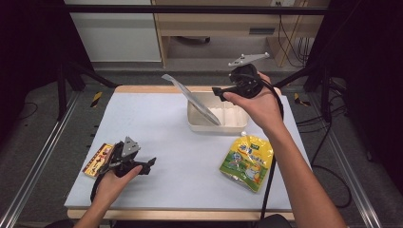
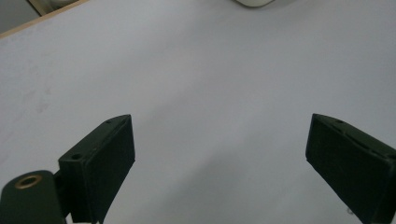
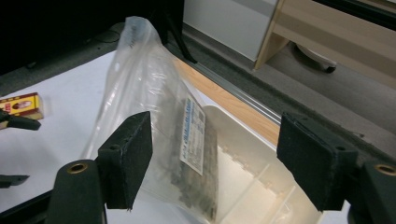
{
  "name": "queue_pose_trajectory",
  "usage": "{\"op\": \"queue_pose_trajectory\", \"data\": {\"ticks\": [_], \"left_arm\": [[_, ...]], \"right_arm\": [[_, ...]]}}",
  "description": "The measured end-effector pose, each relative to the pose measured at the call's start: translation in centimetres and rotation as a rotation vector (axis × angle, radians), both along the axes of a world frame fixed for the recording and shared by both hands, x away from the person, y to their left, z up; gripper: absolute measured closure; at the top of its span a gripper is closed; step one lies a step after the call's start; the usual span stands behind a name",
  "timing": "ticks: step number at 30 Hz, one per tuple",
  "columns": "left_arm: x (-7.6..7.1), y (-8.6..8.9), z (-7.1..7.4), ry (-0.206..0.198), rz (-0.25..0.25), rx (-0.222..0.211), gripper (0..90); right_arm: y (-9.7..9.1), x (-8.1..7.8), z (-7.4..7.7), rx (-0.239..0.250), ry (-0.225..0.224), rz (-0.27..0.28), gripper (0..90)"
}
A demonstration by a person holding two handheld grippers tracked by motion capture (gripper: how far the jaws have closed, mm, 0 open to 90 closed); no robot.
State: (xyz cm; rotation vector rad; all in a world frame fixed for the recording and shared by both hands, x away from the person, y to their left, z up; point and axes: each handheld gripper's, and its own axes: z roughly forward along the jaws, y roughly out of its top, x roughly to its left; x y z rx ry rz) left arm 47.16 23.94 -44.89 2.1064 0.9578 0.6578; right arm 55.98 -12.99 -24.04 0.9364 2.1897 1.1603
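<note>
The clear plastic bag (image 3: pixel 154 126) stands propped in the white bin (image 1: pixel 237 124), its lower end inside and its top leaning out over the bin's near-left rim. Through the plastic I can read a white label and some dark contents. In the high view the bag (image 1: pixel 190 97) shows as a tilted silvery strip rising up and to the left from the bin.

My right gripper (image 1: pixel 219 91) hangs at the bin's far side, and its jaws stand wide apart with nothing pressed between them; in the right gripper view the bag sits just beyond them, untouched. I judge the drop-off of this bag to be done, though it rests tilted and could tip out.

My left gripper (image 1: pixel 151 165) rests low on the table (image 1: pixel 157 123) at the near-left, jaws also spread and bare, only tabletop between them. A small red and yellow box (image 1: pixel 97 160) lies right beside it, and a yellow pouch (image 1: pixel 247 161) lies just in front of the bin.

Next, I think, comes picking one of these two. The box is closest: the left gripper would need to turn toward it and close across its narrow sides.
</note>
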Motion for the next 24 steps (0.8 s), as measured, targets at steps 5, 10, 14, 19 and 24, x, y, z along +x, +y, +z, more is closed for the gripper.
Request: {"op": "queue_pose_trajectory", "data": {"ticks": [5, 10, 14, 19, 24], "left_arm": [[0.0, -0.1, -0.1, -0.001, -0.001, -0.002, 8.0], [0.0, -0.2, -0.1, 0.002, -0.001, 0.004, 8.0], [0.0, -0.2, -0.2, 0.003, -0.002, 0.009, 8.0], [-0.1, -0.3, -0.2, 0.003, 0.0, 0.007, 8.0], [-0.1, -0.2, -0.2, 0.004, 0.002, 0.011, 8.0]], "right_arm": [[-1.6, -0.9, -1.3, -0.008, -0.016, -0.048, 27.4], [-2.6, -1.7, -2.5, 0.002, -0.024, -0.074, 31.1], [-3.6, -2.6, -4.2, -0.003, -0.018, -0.092, 37.1], [-4.7, -4.0, -6.8, 0.017, -0.005, -0.121, 39.1], [-5.6, -5.0, -8.7, 0.04, 0.003, -0.143, 41.0]]}}
